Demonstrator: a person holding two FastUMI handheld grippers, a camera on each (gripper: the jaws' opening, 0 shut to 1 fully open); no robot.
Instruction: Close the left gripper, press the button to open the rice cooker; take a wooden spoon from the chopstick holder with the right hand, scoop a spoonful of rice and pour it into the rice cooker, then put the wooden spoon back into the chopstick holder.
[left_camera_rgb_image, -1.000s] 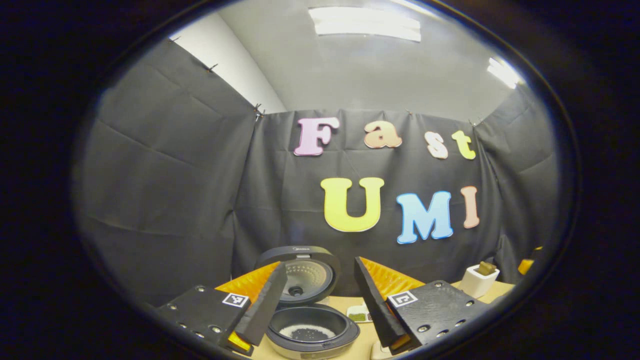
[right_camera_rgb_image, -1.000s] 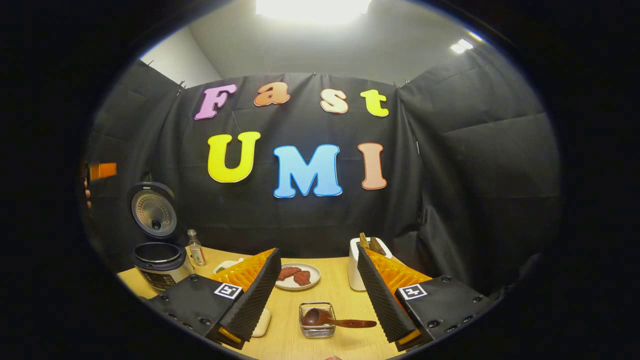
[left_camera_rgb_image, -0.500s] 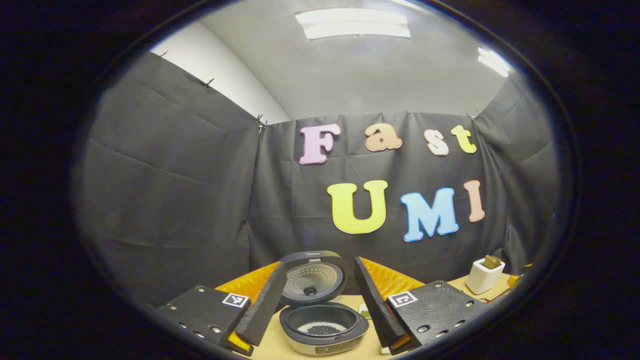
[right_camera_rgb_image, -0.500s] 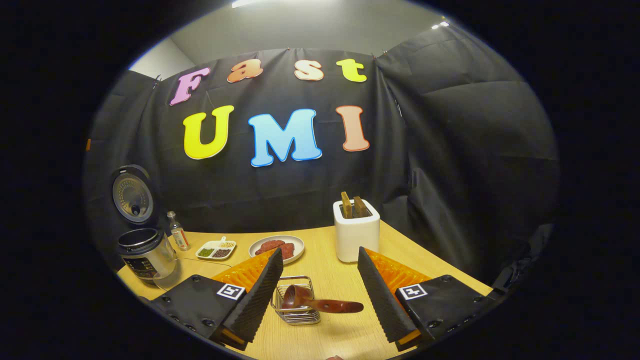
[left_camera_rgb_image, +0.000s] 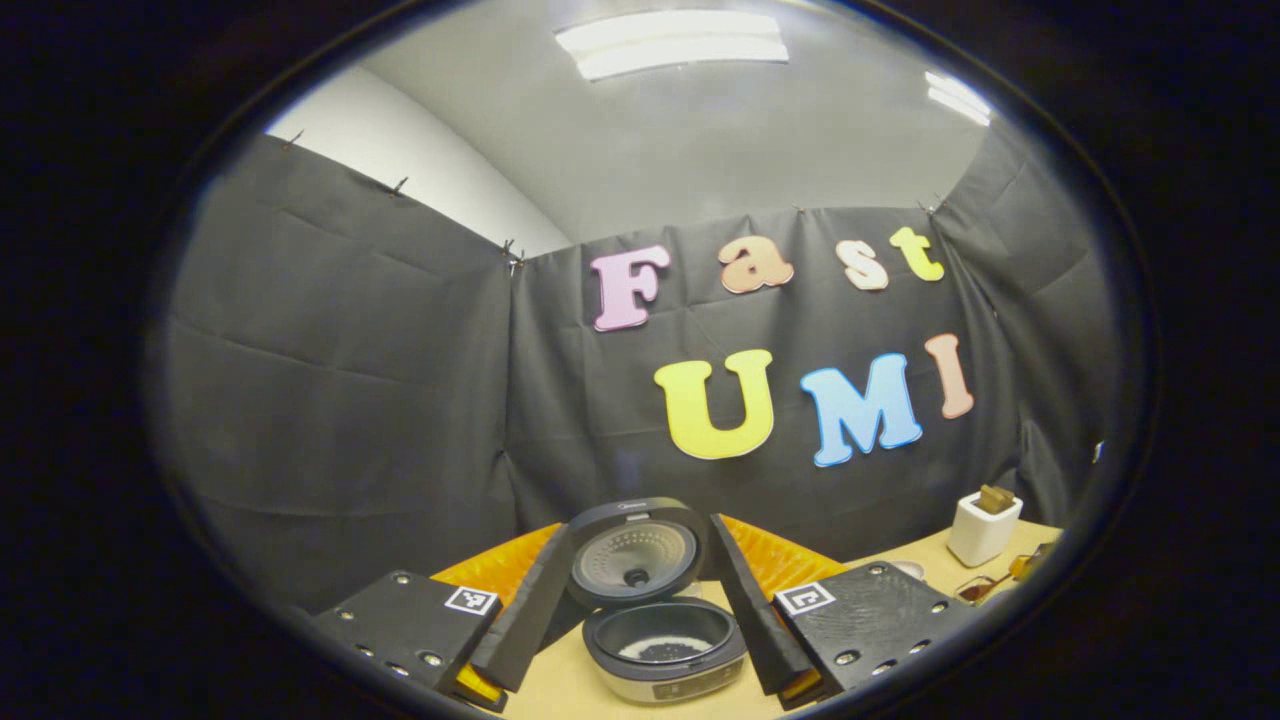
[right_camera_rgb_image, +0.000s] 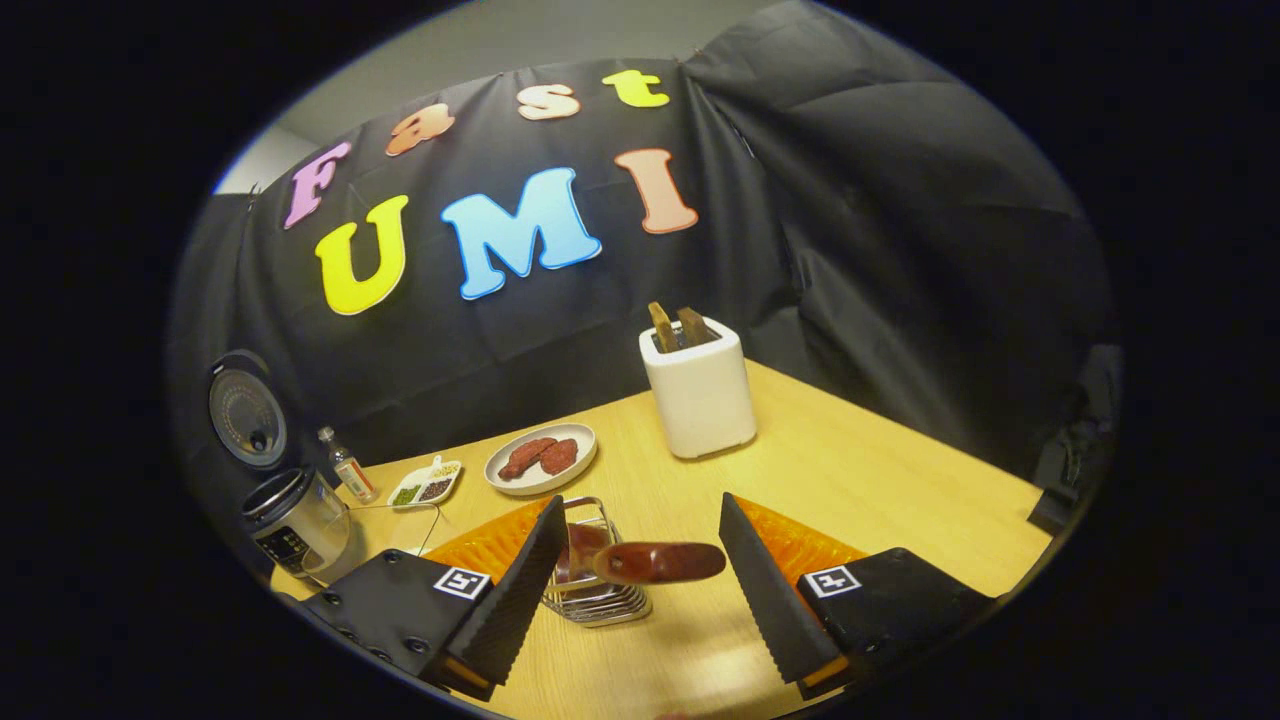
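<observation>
The rice cooker (left_camera_rgb_image: 665, 655) stands with its lid (left_camera_rgb_image: 635, 548) raised; white and dark grains lie in the pot. My left gripper (left_camera_rgb_image: 640, 625) hangs open just in front of it, touching nothing. In the right gripper view the cooker (right_camera_rgb_image: 290, 515) is at the far left of the table. A wire chopstick holder (right_camera_rgb_image: 590, 590) holds the wooden spoon (right_camera_rgb_image: 655, 562), whose handle points right. My right gripper (right_camera_rgb_image: 640, 600) is open, with the spoon's handle between its fingers and neither finger touching it.
On the wooden table (right_camera_rgb_image: 850, 470) stand a white toaster (right_camera_rgb_image: 698, 390) with two slices, a plate of red meat (right_camera_rgb_image: 540, 458), a small divided dish of grains (right_camera_rgb_image: 425, 485) and a little bottle (right_camera_rgb_image: 345, 465). Black cloth walls close the back and sides.
The right gripper tilted down and came close to the wire holder, so the spoon handle now lies between its fingers. The left gripper drew back a little from the open cooker.
</observation>
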